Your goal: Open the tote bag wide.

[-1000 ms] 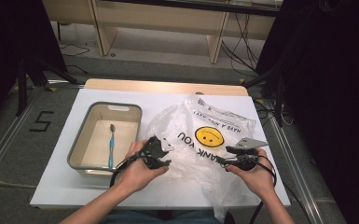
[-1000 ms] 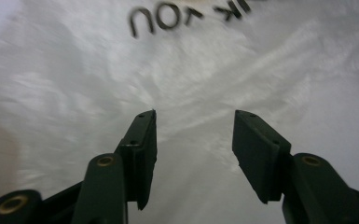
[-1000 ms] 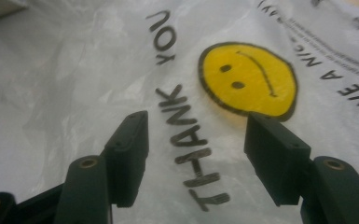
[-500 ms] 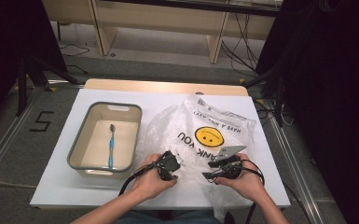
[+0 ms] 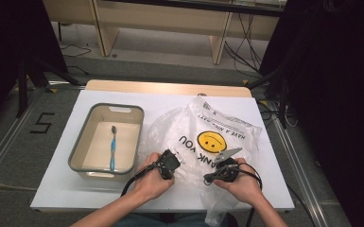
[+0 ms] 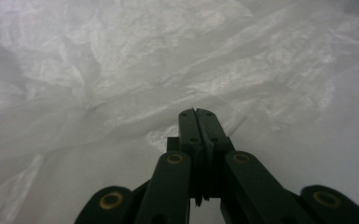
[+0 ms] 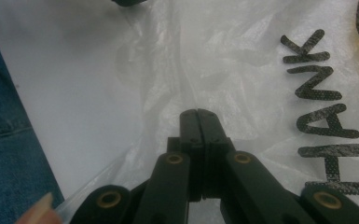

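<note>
**Both grippers closed over the near edge of the plastic bag**

Since the earlier frames, both hands have been drawn back toward the person's side of the table and lowered, and the jaws of both grippers have just been closing. The left gripper (image 5: 169, 163) is seen with its jaws pressed fully together in the left gripper view (image 6: 198, 116); whether any film is pinched between them cannot be told. The right gripper (image 5: 225, 171) is likewise closed tip to tip (image 7: 198, 116), and whether a fold is caught there cannot be told either. Directly beneath and ahead of both lies the crumpled clear plastic bag (image 5: 203, 127), spread on the white table (image 5: 274, 189) with its yellow smiley print (image 5: 212, 141) facing up and black lettering visible beside the right jaws. To the left of the bag, just apart from it, a grey-rimmed tub (image 5: 78, 153) is set, with a blue toothbrush (image 5: 113, 149) lying inside.
</note>
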Available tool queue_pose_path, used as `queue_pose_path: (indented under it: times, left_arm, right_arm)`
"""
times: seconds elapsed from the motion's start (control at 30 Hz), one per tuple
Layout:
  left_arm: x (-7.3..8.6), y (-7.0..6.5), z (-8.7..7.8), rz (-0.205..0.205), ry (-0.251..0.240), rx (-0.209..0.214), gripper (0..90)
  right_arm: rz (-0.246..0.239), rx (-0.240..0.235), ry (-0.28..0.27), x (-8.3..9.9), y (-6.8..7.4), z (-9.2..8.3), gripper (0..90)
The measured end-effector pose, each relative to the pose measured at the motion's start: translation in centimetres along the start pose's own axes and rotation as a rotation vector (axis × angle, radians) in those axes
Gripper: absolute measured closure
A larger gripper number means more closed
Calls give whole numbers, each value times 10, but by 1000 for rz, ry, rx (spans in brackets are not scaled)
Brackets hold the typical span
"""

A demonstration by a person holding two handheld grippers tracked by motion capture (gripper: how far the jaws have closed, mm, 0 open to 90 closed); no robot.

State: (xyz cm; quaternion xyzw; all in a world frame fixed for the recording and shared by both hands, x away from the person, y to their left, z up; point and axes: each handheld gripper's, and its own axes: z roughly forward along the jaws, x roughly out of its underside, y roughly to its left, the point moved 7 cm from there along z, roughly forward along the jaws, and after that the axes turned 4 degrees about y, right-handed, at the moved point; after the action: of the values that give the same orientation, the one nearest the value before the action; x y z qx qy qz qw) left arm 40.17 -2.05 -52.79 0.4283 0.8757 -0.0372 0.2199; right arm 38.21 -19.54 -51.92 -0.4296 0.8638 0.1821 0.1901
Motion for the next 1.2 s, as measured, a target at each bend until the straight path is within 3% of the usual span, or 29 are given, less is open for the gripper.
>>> queue_pose_path:
  times: [0.1,0.17,0.2,0.27,0.3,0.33,0.47,0.63,0.7,0.77,0.8,0.83,0.93,1.03,1.07,1.2]
  left_arm:
    - [1,7,-1,-18,-6,-12,893]
    - [3,9,-2,-19,-7,-13,892]
    - [3,9,-2,-23,-16,-14,892]
    - [3,10,-3,-24,-23,-16,892]
    - [4,10,-3,-20,-21,-16,892]
    - [4,10,-3,-19,-23,-15,891]
    - [5,9,-1,-20,-26,-9,889]
    - [7,9,2,-12,-10,-6,888]
    - [7,8,2,-11,-13,-8,890]
    - [7,9,3,-3,-10,-9,891]
    - [7,8,3,-4,-14,-15,891]
    - [7,8,3,-4,-14,-15,892]
    - [7,8,3,9,-9,-26,892]
    - [7,7,4,14,-9,-33,892]
    - [7,7,4,15,-8,-35,892]
    - [7,6,4,26,-4,-46,893]
  right_arm:
    - [-8,-17,-35,-5,4,3,747]
    - [-40,-4,-70,-9,5,2,701]
    - [-55,6,-92,-12,5,2,590]
    - [-89,35,-129,-19,4,-1,514]
    - [-89,35,-129,-19,4,-1,514]
    - [-104,56,-155,-24,3,-1,448]
    - [-120,66,-158,-31,1,4,426]
    - [-180,59,-79,-35,6,21,554]
    - [-191,67,-19,-36,5,26,743]
    - [-187,72,-15,-36,4,26,782]
    - [-146,64,-30,-39,5,25,835]
    - [-159,66,-34,-40,4,24,843]
    - [-138,67,-61,-43,4,21,877]
    - [-98,91,-109,-46,-1,14,900]
    - [-64,103,-143,-48,-5,8,900]
    - [-27,139,-203,-53,-11,-2,900]
